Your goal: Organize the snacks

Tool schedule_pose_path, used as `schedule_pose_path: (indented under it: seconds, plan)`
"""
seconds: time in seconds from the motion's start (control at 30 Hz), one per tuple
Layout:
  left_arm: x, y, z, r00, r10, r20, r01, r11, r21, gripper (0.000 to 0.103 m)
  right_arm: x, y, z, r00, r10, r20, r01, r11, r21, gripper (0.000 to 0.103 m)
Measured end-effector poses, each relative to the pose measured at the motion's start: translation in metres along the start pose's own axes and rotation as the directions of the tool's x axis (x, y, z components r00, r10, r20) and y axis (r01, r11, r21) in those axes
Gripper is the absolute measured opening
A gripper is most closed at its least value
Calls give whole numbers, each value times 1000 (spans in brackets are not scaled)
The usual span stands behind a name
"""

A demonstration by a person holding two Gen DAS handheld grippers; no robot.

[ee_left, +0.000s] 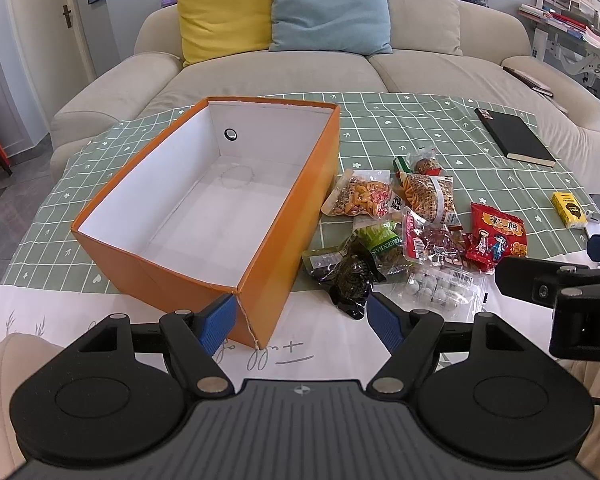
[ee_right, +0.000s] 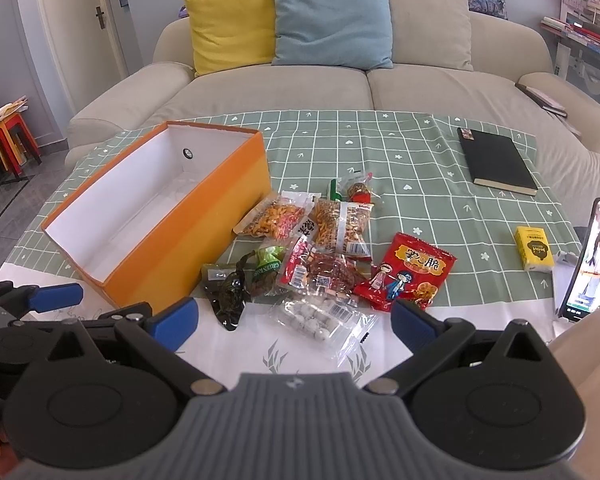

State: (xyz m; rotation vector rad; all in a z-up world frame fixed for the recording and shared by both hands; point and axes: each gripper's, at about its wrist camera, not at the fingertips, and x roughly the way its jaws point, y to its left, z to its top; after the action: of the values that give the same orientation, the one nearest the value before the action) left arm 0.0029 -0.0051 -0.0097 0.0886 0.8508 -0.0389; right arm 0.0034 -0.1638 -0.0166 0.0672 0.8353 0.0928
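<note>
An empty orange box (ee_left: 284,216) with a white inside stands on the table; it also shows in the right wrist view (ee_right: 192,236). Right of it lies a pile of several snack packets: a red packet (ee_left: 496,242) (ee_right: 410,276), a clear bag of white balls (ee_left: 440,290) (ee_right: 320,320), a dark packet (ee_left: 350,280) (ee_right: 230,296), a green raisin bag (ee_left: 384,246) and orange mixed-nut bags (ee_right: 276,216). My left gripper (ee_left: 302,322) is open and empty at the box's near corner. My right gripper (ee_right: 294,320) is open and empty, just before the bag of white balls.
A black notebook (ee_right: 496,162) lies at the far right of the green checked cloth (ee_right: 340,140). A yellow tissue pack (ee_right: 534,248) and an upright phone (ee_right: 592,256) stand at the right edge. A beige sofa (ee_right: 300,80) with cushions is behind the table.
</note>
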Motion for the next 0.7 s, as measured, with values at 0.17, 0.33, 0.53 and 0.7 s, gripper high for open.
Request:
schedule_pose_path:
  seconds: [0.17, 0.33, 0.53, 0.7]
  plan:
    - [0, 0, 0, 1000, 0, -1, 0, 1000, 0, 87, 0, 0, 0, 1000, 2, -4, -2, 1000, 1, 99]
    - [0, 0, 0, 1000, 1, 0, -1, 1000, -1, 87, 1, 0, 0, 1000, 2, -8, -1, 1000, 6, 99]
    - [2, 0, -2, 1000, 3, -2, -3, 1000, -4, 87, 2, 0, 0, 1000, 3, -15, -3, 1000, 10, 99]
    - [2, 1, -1, 1000, -3, -5, 3, 1000, -7, 87, 2, -1, 0, 1000, 5, -17, -5, 1000, 12, 99]
